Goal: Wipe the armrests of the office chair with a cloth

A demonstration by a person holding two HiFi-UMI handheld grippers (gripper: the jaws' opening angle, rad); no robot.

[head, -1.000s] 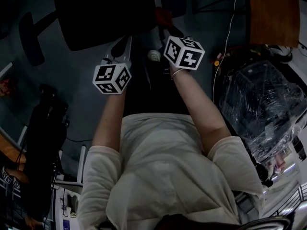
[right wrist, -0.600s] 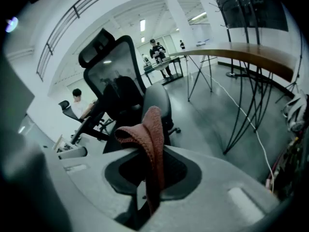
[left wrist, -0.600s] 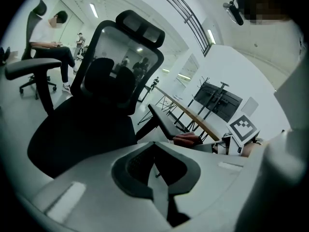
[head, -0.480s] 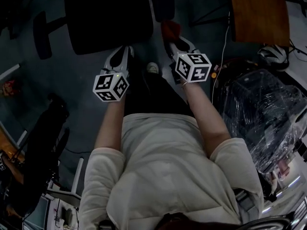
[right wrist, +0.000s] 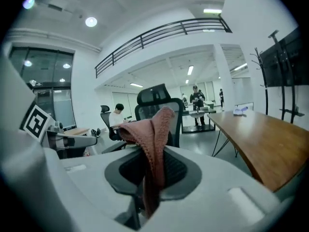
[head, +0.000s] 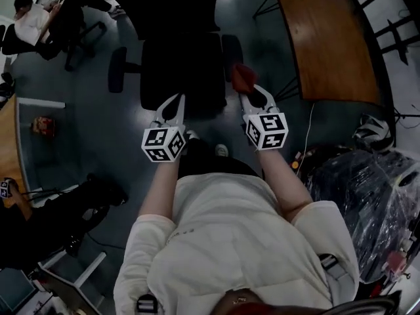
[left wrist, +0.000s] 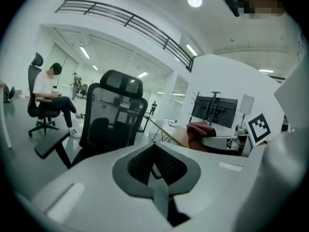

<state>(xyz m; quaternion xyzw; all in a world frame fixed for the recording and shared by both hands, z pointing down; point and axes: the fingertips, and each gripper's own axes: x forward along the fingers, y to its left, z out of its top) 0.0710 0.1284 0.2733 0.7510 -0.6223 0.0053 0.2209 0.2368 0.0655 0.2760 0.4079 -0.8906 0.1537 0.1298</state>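
As you stand by the black chair, your right gripper pinches the pink cloth tight, near one armrest. Only your right gripper view shows the cloth folded over between the jaws. Your left gripper is squeezed closed on nothing, as its own view shows.

Large, bright open-plan office. A black mesh office chair w/ headrest is seen on a dark floor, next to a long wooden table. A person is seated on another swivel chair further off. A monitor is mounted on a stand. An upper level w/ a railing is shown overhead, plus round & strip ceiling lights, a glass wall and more people standing in the bkgd.
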